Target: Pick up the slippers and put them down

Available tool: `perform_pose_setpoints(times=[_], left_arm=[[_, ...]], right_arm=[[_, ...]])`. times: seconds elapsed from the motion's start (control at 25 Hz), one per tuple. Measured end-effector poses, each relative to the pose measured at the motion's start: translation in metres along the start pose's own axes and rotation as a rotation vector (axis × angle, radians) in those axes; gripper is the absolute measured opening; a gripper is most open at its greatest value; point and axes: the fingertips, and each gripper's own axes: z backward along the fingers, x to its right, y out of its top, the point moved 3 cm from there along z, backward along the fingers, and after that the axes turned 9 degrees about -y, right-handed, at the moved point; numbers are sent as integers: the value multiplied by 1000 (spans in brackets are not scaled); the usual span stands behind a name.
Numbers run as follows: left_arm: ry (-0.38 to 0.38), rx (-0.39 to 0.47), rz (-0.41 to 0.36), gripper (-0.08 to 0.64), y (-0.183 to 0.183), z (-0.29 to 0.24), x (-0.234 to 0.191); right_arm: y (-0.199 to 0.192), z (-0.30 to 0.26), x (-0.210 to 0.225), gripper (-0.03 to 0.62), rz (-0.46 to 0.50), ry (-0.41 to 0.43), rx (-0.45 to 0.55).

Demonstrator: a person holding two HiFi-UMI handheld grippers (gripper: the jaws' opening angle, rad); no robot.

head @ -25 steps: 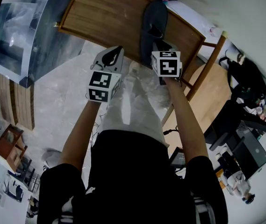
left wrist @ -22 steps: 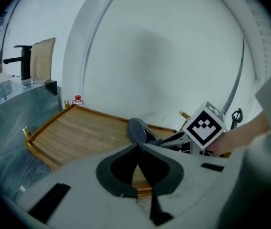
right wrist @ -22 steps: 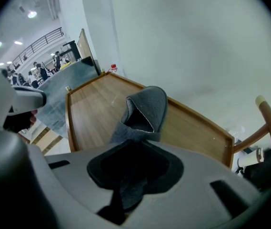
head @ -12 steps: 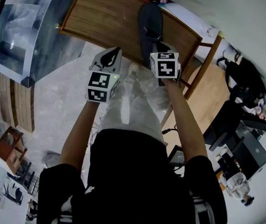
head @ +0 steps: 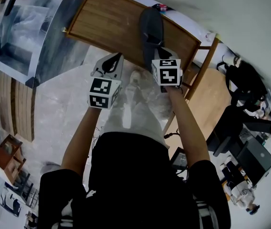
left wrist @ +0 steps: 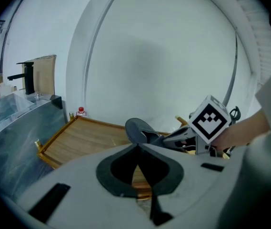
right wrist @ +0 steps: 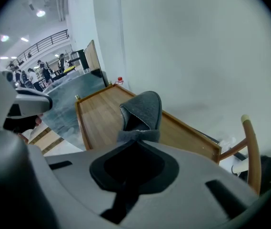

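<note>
Up at 12 o'clock in head view: grey slipper over the wooden table, toe pointing away toward 12. Holding it is the right gripper at 1 o'clock. Its jaws have just been closing and are now nearly together, pinching the slipper's heel edge. The right gripper view shows the fabric bunched at the tips. Can't tell if the sole touches the wood. At 11 o'clock, the left gripper is just beside the table's near edge, jaws pressed tip to tip with nothing between them, apart from the slipper. At 2 o'clock, a wooden chair stands by the table's right end. At 10 o'clock, a plastic-wrapped box sits beside the table's left end.
</note>
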Motion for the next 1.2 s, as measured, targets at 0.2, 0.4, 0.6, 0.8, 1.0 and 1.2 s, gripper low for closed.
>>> perform_pose_setpoints(times=[0.2, 0.4, 0.6, 0.8, 1.0, 1.2], left_arm=[[7, 23, -8, 5, 2, 20, 6], [18, 70, -33, 5, 9, 39, 12], [7, 86, -41, 5, 18, 64, 25], [7, 142, -51, 5, 29, 95, 31], [-1, 238, -106, 5, 53, 133, 45], [-7, 284, -146, 5, 60, 164, 63]], right_arm=[[6, 28, -4, 8, -5, -6, 44], [13, 61, -12, 7, -8, -6, 101], [20, 98, -22, 6, -25, -5, 167], [27, 138, -33, 6, -60, -4, 239], [32, 177, -48, 6, -62, -1, 304], [34, 216, -63, 6, -68, -4, 373]])
